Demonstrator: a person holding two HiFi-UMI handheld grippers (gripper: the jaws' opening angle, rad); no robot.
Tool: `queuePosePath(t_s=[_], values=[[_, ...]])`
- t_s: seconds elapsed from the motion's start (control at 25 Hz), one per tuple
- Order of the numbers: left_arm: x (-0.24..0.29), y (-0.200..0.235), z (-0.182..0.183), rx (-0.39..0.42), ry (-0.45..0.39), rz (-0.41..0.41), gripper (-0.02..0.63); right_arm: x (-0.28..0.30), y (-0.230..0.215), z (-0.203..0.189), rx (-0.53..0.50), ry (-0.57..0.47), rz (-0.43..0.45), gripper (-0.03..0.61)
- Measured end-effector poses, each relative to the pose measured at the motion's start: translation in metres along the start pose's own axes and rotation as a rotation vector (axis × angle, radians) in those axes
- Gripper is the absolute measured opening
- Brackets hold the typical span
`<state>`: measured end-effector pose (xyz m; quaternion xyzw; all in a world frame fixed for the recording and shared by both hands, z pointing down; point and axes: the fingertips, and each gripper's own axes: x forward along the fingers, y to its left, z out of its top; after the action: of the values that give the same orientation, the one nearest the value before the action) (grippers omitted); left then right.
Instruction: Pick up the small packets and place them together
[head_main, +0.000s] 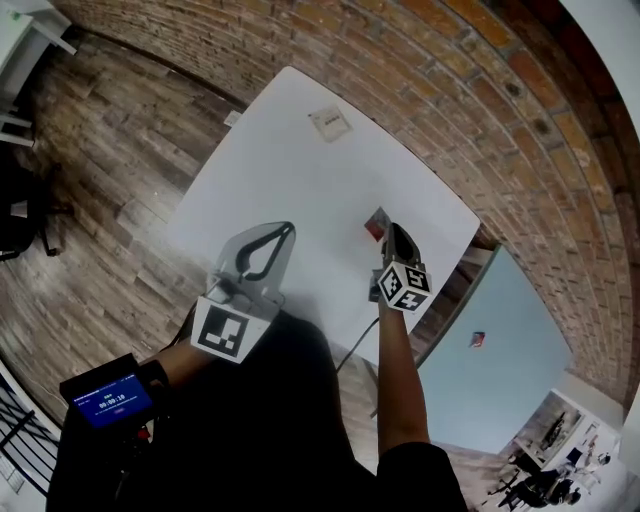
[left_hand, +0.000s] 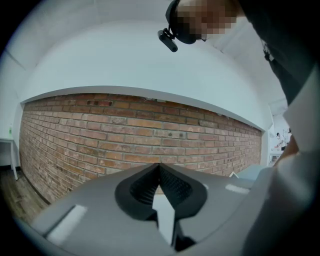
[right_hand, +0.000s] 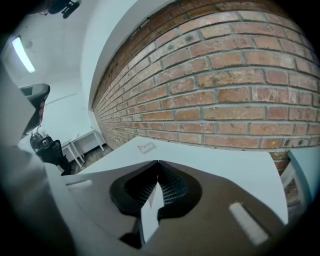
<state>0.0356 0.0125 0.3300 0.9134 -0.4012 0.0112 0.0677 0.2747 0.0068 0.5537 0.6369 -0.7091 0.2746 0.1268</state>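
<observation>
A small packet (head_main: 376, 222), red on the side seen from above, is pinched in my right gripper (head_main: 388, 230), which is shut on it above the white table's (head_main: 300, 180) right part. From the right gripper view (right_hand: 158, 163) the packet (right_hand: 150, 210) looks white and stands edge-on between the jaws. A second small packet (head_main: 328, 122) lies flat near the table's far edge; the right gripper view shows this packet (right_hand: 146, 146) ahead and to the left. My left gripper (head_main: 289, 229) hovers over the table's near side with its tips together (left_hand: 160, 165). I see nothing held in it.
A brick wall (head_main: 430, 90) runs along the table's far and right sides. Wooden floor (head_main: 110, 170) lies to the left, with a dark chair (head_main: 20, 210) there. A pale blue surface (head_main: 500, 350) with a small red item (head_main: 477, 340) stands at the right.
</observation>
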Motion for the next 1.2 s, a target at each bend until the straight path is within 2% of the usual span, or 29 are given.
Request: queuePosePath(t_s=[0.12,0.4,0.76,1.04,1.2], values=[[-0.001,0.012,0.0,-0.009,0.006,-0.011,0.0,0.006,0.007,-0.001,0.014,0.008,-0.012,0.003],[-0.003,0.037,-0.002,-0.027,0.018,-0.026,0.0,0.022,0.026,-0.015,-0.025,0.065,-0.018,0.003],[-0.005,0.066,-0.004,-0.023,0.03,-0.001,0.0,0.047,0.042,-0.032,-0.017,0.129,-0.007,0.003],[-0.003,0.048,-0.007,-0.006,0.038,0.013,0.0,0.052,0.032,-0.056,-0.014,0.182,0.019,0.003],[-0.005,0.051,-0.01,-0.014,0.041,0.033,0.0,0.061,0.022,-0.072,0.01,0.205,0.005,0.005]])
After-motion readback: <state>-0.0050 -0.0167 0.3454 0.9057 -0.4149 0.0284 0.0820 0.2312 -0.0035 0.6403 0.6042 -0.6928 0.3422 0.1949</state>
